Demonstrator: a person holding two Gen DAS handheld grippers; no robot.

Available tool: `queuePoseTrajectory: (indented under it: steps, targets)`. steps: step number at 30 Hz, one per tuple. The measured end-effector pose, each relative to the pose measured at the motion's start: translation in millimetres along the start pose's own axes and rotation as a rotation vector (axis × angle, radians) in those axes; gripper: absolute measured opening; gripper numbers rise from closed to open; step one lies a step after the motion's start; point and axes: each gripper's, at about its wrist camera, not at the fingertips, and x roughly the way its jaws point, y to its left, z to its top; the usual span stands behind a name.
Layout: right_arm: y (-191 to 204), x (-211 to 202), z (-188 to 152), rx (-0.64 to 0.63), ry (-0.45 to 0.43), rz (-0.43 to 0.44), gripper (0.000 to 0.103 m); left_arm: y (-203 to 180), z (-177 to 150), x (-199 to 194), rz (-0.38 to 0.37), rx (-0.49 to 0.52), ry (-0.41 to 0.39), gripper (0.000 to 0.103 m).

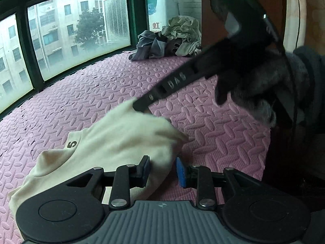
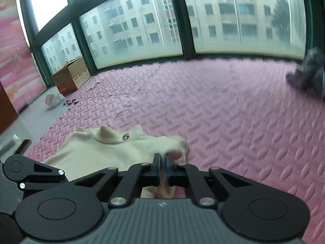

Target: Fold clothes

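Note:
A cream garment [image 1: 113, 140] with a small "5" mark at its collar lies bunched on the pink foam mat [image 1: 97, 89]. In the left wrist view my left gripper [image 1: 163, 169] stands open over the garment's near edge. Cloth lies between the pads, and the blue right pad is clear of it. A gloved hand holds my right gripper [image 1: 140, 108], which reaches in from the right with its tip on the garment's far fold. In the right wrist view that right gripper [image 2: 162, 162] is shut, with the cream garment [image 2: 105, 150] pinched between the pads and showing below them.
A pile of crumpled grey and beige clothes [image 1: 174, 38] sits at the far end of the mat by a wooden panel [image 1: 213, 30]. Windows [image 2: 142, 32] line the far side. A cardboard box [image 2: 70, 77] and a plastic bag [image 2: 53, 99] lie on bare floor to the left.

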Motion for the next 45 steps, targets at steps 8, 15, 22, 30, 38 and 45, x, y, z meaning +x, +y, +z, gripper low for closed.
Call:
queuePoseTrajectory:
  steps: [8,15,22,30,38,45]
  targets:
    - [-4.2,10.0,1.1,-0.008,0.032,-0.011,0.004,-3.7,4.3,-5.2,-0.005,0.015,-0.023,0.041]
    - [-7.7,7.0,6.8,0.001,0.041,0.015,0.004,-4.5,25.1,4.0,-0.029,0.009,-0.070,0.041]
    - [-10.0,13.2,1.7,-0.004,0.059,-0.001,0.004,-22.3,20.5,20.9,-0.075,0.051,-0.036,0.045]
    - [-15.2,5.3,-1.4,-0.014,0.059,-0.055,0.013,-23.7,11.8,27.6,-0.084,0.032,-0.009,0.047]
    - [16.1,-3.6,-1.5,-0.088,0.038,0.078,0.013,-25.1,11.5,15.7,-0.094,0.013,-0.023,0.047]
    - [9.5,19.5,-18.2,-0.060,0.113,0.069,0.012,-22.7,-3.3,-16.1,-0.078,0.017,-0.024,0.048]
